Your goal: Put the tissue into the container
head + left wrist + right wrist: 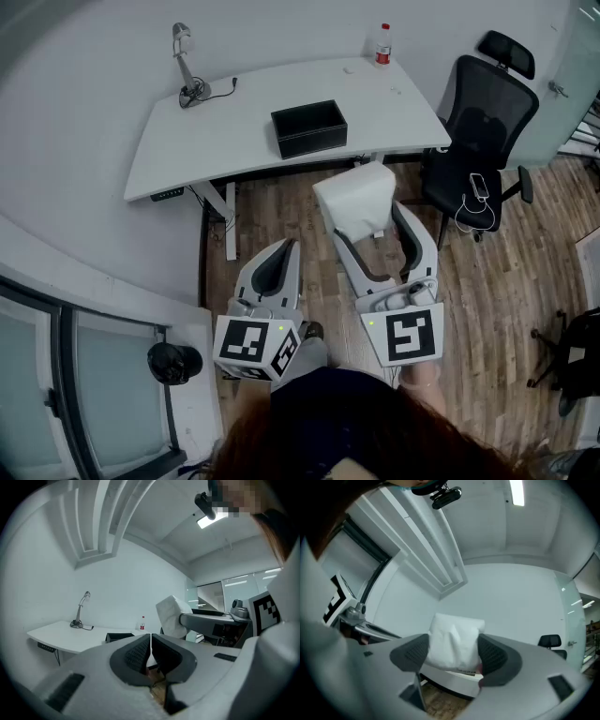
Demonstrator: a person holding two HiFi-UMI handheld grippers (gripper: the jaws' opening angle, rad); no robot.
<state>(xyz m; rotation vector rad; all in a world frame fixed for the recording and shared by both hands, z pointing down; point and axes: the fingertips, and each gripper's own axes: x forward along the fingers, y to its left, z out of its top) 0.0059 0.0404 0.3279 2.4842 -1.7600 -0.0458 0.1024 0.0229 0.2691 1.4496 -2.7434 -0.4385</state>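
A white soft tissue pack (354, 197) is held above the wooden floor in front of the desk, with my right gripper (371, 223) shut on it. Its dark pads press both sides of the tissue pack (454, 641) in the right gripper view. The container, a black open box (309, 127), stands on the white desk (206, 145), beyond the pack and a little left of it. My left gripper (284, 251) hangs lower left of the pack, its jaws shut with nothing between them (150, 638). The left gripper view also catches the tissue pack (169, 616) and the black box (117, 637).
On the desk stand a desk lamp (187, 66) at the back left and a bottle (382, 45) at the back right. A black office chair (480, 141) sits right of the desk. A dark round object (174, 362) lies by the glass wall at lower left.
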